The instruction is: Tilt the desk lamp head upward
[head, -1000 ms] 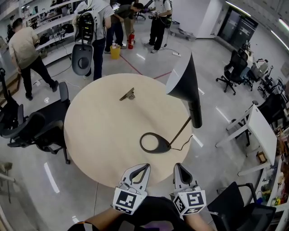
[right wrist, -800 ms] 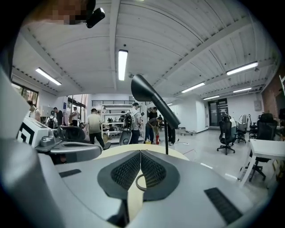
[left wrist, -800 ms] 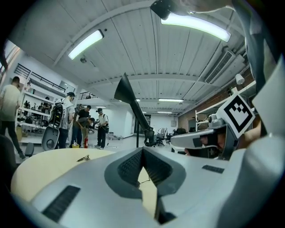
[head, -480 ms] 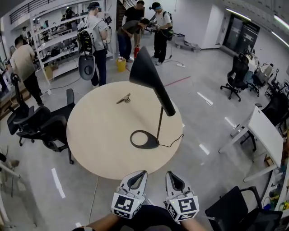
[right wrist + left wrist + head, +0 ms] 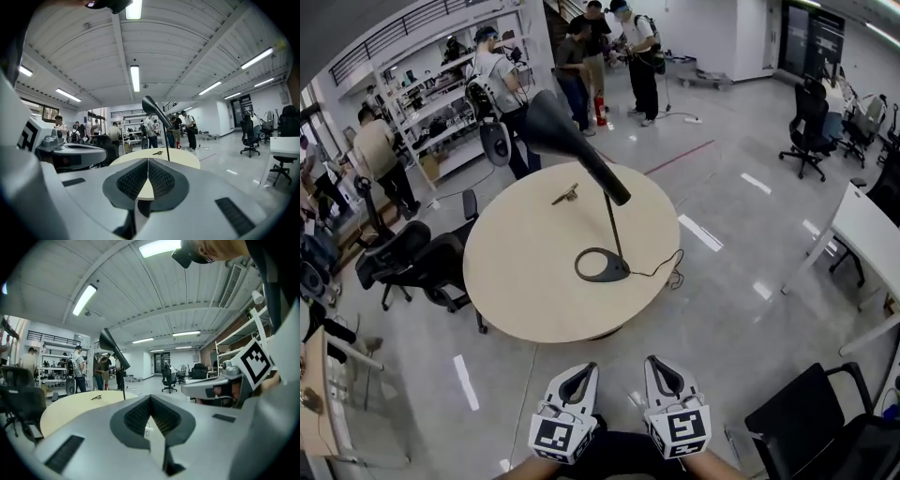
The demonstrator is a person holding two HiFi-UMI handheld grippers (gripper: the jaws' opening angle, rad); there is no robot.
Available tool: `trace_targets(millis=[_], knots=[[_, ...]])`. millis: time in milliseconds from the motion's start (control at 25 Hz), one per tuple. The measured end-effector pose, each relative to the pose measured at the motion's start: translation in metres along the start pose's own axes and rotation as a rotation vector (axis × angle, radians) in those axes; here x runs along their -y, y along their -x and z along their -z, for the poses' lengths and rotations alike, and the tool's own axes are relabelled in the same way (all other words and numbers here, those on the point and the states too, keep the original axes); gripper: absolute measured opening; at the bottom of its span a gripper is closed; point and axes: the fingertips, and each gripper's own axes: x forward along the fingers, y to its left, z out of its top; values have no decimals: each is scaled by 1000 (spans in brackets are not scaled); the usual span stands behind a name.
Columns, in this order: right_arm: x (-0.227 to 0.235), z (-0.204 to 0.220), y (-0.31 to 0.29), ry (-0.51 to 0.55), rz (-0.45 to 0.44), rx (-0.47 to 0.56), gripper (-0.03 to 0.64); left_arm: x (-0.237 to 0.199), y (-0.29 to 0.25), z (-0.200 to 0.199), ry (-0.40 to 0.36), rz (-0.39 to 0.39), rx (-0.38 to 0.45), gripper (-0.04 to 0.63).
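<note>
A black desk lamp stands on the round wooden table [image 5: 511, 291]. Its ring base [image 5: 602, 265] sits right of centre, and a thin stem carries the cone head [image 5: 551, 127] up and to the left, mouth facing left. My left gripper [image 5: 579, 378] and right gripper [image 5: 660, 373] are side by side at the bottom of the head view, over the floor and well short of the table. Both are shut with nothing between the pads. The lamp head [image 5: 108, 340] is far off in the left gripper view, beyond my left gripper [image 5: 150, 401]. In the right gripper view the lamp head [image 5: 153, 106] is far beyond my right gripper [image 5: 148, 164].
A small clip-like object [image 5: 565, 195] lies at the table's far side. The lamp cord [image 5: 666, 270] runs off the right edge. Black office chairs [image 5: 417, 262] stand left of the table and another [image 5: 811, 436] at lower right. Several people stand by shelves behind.
Both grippers have drawn back from the table's near edge, together with the head camera. The table and lamp now look smaller and farther off. The jaws stay shut.
</note>
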Motion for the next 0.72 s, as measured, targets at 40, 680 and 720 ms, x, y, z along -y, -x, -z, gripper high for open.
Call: trace_targets(millis=[40,680,720], knots=[[3,1,6,-7,0,9,15,7,3,-4,-8,-8,0,48],[-80,30,10,-36,-133,30,15,-17,119,40,-29,-187,-72,46],[-92,33,11,-43,-135,30,17,-23,131,44,-29,-195,-75,46]])
